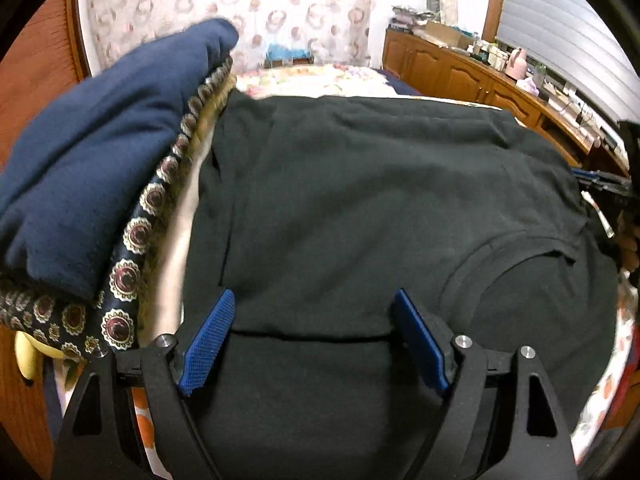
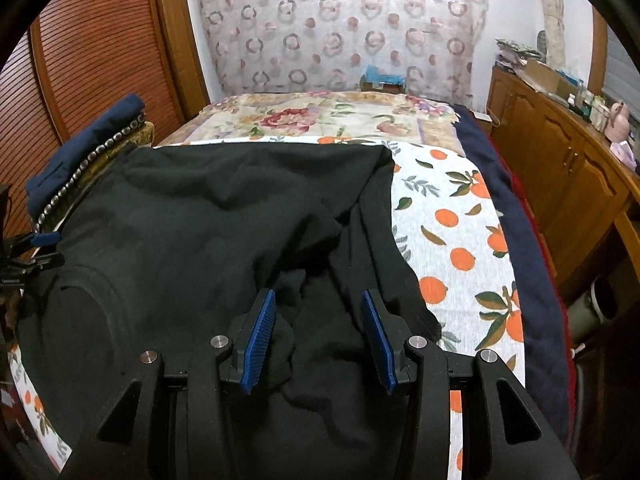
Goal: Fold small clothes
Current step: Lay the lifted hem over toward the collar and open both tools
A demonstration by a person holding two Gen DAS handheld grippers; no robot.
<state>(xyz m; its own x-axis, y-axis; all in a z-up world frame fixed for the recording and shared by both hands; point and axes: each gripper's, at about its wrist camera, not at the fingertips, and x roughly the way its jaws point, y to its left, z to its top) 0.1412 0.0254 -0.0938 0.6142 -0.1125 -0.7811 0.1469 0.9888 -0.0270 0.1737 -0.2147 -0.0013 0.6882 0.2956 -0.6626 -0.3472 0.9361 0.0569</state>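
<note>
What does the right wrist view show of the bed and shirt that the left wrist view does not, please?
Only the right wrist view shows the orange-print sheet beside the black shirt, the shirt's bunched side between the open right gripper, and the louvered door. Only the left wrist view shows the window blind and the open left gripper over a hem. Both show the shirt, the folded navy garment, the curtain and the wooden cabinet.
</note>
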